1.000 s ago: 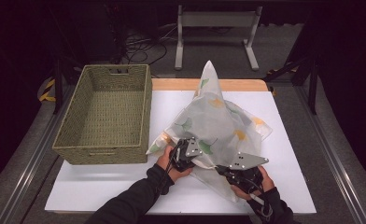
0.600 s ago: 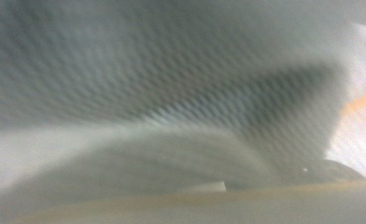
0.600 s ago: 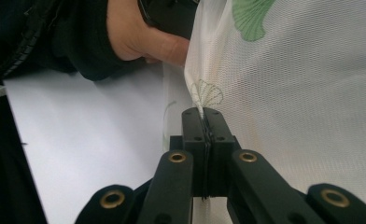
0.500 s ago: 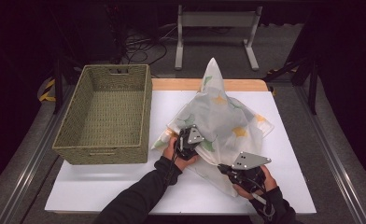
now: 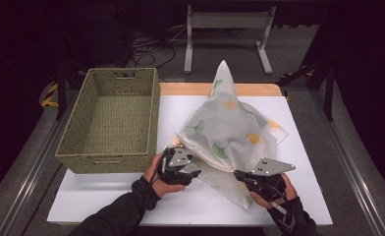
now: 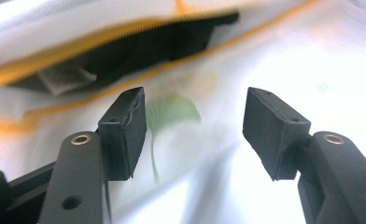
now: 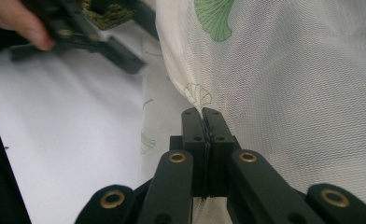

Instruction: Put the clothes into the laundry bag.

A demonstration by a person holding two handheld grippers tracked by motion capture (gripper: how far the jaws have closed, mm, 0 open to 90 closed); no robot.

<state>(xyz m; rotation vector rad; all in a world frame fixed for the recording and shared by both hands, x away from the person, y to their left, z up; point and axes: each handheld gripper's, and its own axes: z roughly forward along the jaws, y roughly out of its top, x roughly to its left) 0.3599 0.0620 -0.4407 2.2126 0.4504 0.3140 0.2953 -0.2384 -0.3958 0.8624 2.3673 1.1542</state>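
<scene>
sheer white cloth (image 5: 230,130) showing green and yellow ginkgo-leaf print, orange edging running along hem. woven basket (image 5: 113,118) at left showing olive-green. white sheet (image 5: 298,147) covering tabletop, tan wood strip (image 5: 190,89) showing at far edge. black jaws carrying brass-coloured rivets.

A cloth (image 5: 230,130) lay on the right half of the table (image 5: 107,196), its far tip reaching past the far edge. A basket (image 5: 113,118) stood to its left on the table's left side. The left gripper (image 5: 180,164) sat at the cloth's near left edge, the right gripper (image 5: 239,174) at its near right corner.
</scene>
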